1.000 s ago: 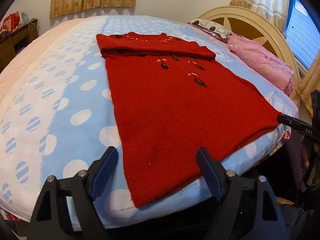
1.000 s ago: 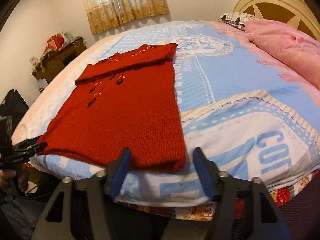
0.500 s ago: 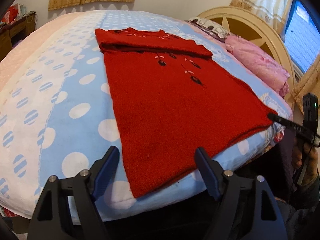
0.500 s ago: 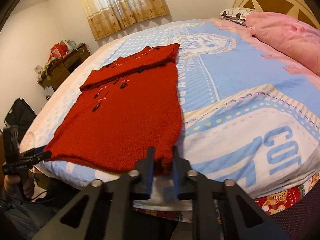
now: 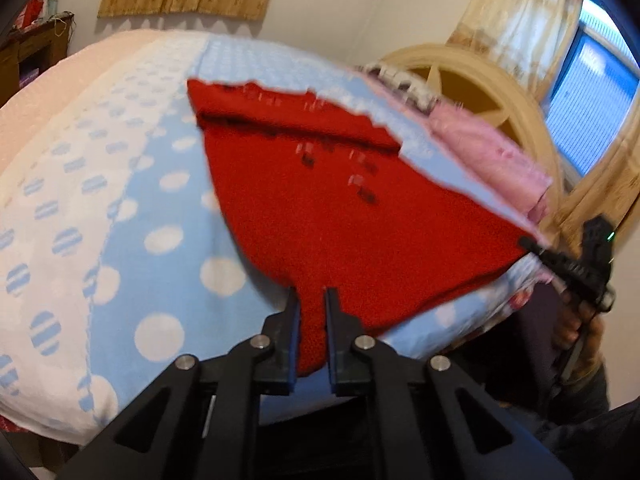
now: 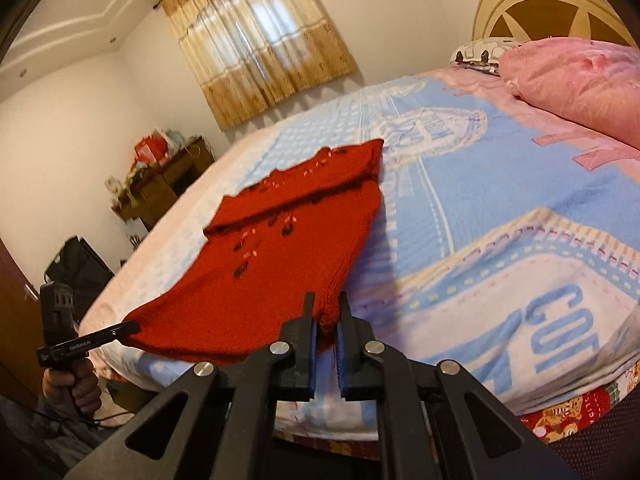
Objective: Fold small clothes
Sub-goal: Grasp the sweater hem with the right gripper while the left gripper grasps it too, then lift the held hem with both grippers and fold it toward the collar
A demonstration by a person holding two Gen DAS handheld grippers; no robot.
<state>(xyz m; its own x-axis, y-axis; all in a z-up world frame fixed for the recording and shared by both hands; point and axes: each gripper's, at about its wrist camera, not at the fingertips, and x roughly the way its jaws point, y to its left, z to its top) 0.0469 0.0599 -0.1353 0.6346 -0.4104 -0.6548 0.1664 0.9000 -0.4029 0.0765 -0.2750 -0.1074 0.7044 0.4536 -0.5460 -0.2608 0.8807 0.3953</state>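
Blue dotted bedspread (image 5: pixel 132 208) over the bed, pink pillow (image 6: pixel 580 76) before a cream headboard (image 6: pixel 532 4), gold curtains (image 6: pixel 260 40) on the window, cluttered wooden dresser (image 6: pixel 168 184) at the wall.

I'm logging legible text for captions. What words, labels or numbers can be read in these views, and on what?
"COT" or similar: large blue letters on the bedspread, right wrist view, cut off by the bed's edge, last letter uncertain.
White lettering on the left gripper: too small to read.
Letters on the red patterned cloth under the bedspread: too blurred to read.
The red sweater bears no text.
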